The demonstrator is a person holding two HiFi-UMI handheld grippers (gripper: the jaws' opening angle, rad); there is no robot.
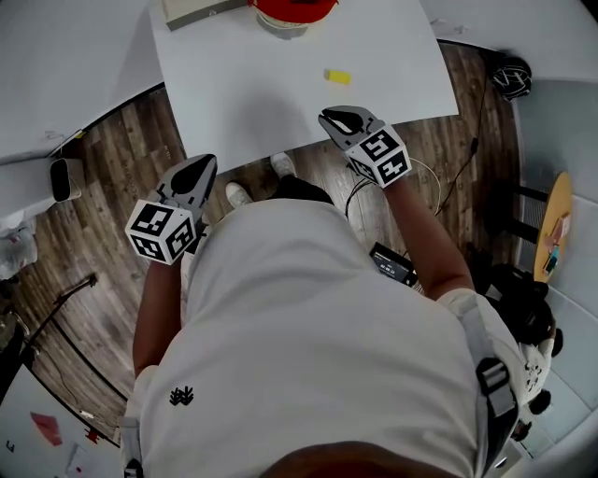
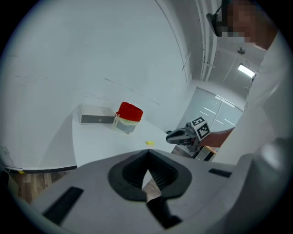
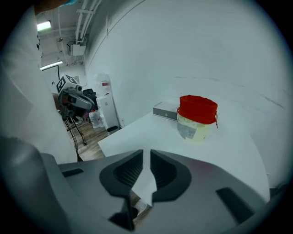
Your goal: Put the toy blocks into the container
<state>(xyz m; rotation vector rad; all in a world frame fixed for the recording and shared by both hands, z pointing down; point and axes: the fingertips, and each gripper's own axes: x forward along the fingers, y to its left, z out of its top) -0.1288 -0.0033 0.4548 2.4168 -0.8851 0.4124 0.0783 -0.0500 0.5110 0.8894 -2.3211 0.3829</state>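
We see one small flat yellow toy block (image 1: 337,77) (image 2: 149,143) lying alone on the white desk (image 1: 262,103) (image 2: 105,146), in the right half, between the far edge and the near edge and a little closer to the near one. In the head view its long axis runs nearly parallel to the near edge, tilted slightly, with its short ends facing the left and right edges. We cannot find it in the right gripper view.

The clear plastic container with the red top (image 1: 283,11) (image 2: 128,116) (image 3: 197,118) stands upright at the far edge, well apart from the block. Just beside it, towards the far-left corner, lies a low grey-white rectangular box (image 1: 192,9) (image 2: 97,115) (image 3: 165,111).

The right gripper (image 1: 333,118) (image 3: 145,157) hangs over the near edge with its tips pointing towards the block, near it but not touching. Its jaws stand a narrow slit apart, and we see only the desk surface through the slit.

The left gripper (image 1: 201,170) (image 2: 147,157) is off the desk, over the wooden floor (image 1: 112,187), with its tips at the near-left corner. Its jaw tips meet and nothing is held between them. From its own view we look across the desk to the block, with the container and box beyond.
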